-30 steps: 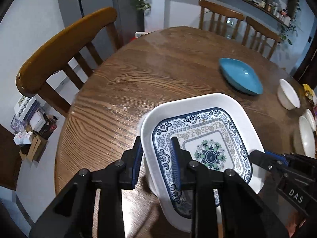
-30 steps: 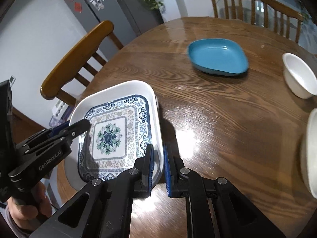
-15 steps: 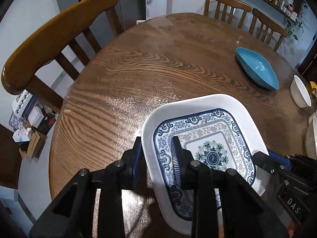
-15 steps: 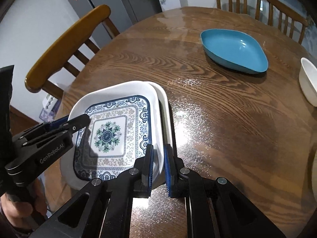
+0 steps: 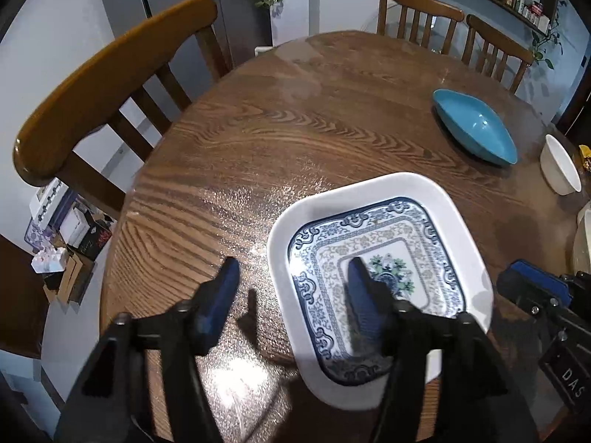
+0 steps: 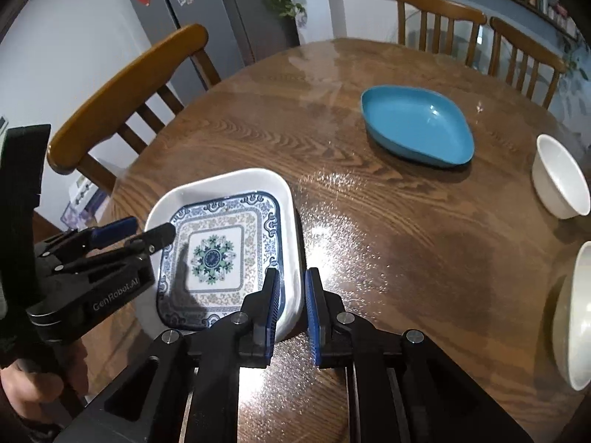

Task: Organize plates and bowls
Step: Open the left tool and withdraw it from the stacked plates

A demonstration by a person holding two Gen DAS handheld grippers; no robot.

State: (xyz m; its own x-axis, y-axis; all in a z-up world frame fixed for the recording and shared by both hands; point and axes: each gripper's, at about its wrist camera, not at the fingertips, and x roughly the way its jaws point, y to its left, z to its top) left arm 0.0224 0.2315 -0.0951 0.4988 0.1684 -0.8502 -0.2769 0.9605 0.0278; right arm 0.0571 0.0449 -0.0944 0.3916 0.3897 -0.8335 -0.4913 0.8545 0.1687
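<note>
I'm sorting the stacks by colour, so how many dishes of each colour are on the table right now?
Blue-and-white patterned plate: 1
Solid blue dish: 1
White bowls: 2, a small bowl and a larger bowl cut off by the picture's right edge
Total: 4 dishes

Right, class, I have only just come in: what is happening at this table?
A person with a gripper in each hand is tidying dishes on a round wooden table. The right gripper pinches the rim of the patterned square plate, while the left gripper is opening, its pads off the plate's opposite rim. A blue dish and a white bowl sit further off, untouched.
</note>
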